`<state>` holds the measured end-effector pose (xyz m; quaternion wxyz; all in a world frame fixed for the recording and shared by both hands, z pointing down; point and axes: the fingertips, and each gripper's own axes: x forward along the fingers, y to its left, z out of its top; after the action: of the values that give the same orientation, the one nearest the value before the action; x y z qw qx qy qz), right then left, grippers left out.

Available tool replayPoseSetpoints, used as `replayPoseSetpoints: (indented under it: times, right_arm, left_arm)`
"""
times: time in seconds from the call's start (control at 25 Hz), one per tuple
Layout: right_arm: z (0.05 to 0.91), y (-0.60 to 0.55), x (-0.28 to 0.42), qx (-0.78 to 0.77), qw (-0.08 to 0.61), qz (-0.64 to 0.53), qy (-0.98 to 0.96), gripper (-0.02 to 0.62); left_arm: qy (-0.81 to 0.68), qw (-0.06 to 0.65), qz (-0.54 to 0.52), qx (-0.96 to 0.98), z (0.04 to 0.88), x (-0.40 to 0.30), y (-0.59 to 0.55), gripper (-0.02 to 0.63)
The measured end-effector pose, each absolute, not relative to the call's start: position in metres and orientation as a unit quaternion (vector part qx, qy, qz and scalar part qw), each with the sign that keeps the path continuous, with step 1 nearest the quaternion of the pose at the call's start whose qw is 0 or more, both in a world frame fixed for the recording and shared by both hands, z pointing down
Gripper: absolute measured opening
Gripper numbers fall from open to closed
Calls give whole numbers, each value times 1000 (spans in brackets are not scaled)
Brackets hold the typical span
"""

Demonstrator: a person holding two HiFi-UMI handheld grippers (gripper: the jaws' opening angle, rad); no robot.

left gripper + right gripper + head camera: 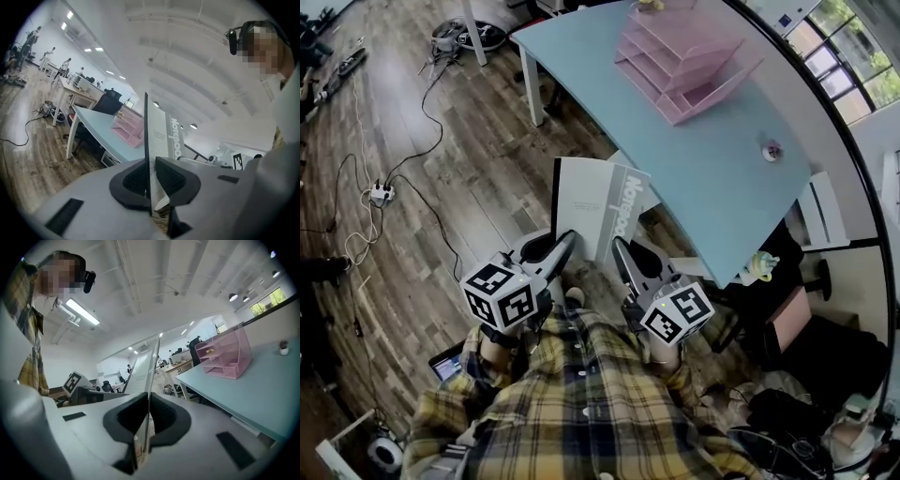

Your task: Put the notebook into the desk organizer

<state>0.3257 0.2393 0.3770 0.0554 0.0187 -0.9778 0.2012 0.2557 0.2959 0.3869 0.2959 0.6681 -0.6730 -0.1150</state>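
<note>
Ahead of both claws, pale blue surface. On its far part, well apart from the claws, pink desk organizer. Reaching forward from the claws, short of the organizer, grey notebook. Left claw clamped on the notebook's near left edge; right claw, just beside it, clamped on the near right edge.

The notebook's near edge was hidden between the jaws of the left gripper and right gripper. Far beyond them, the head view's edge cut off the organizer's top. A small thing beyond the right gripper was too small to tell.
</note>
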Motion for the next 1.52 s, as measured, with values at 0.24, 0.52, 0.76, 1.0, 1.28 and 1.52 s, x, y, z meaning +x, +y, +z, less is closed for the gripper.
replayPoseSetpoints:
  times: [0.24, 0.52, 0.76, 1.0, 1.28, 1.52]
  right_arm:
    - [385, 233, 298, 6, 68, 205, -976, 18]
    - [382, 215, 235, 18, 63, 199, -978, 18]
    - [374, 198, 159, 37, 50, 198, -978, 18]
    - [369, 183, 83, 55, 58, 192, -978, 18]
    - [375, 182, 37, 74, 68, 195, -976, 18]
    - [381, 186, 23, 76, 78, 198, -974, 18]
  left_arm:
    - [-680, 299, -122, 658, 394, 231, 293, 40]
    - [-671, 297, -128, 667, 392, 166, 274, 40]
    - [-658, 291, -114, 686, 382, 86, 253, 38]
    - [-642, 297, -114, 698, 380, 11, 237, 38]
    - [-629, 305, -115, 706, 386, -36, 233, 37]
    - [-628, 313, -120, 702, 392, -51, 237, 35]
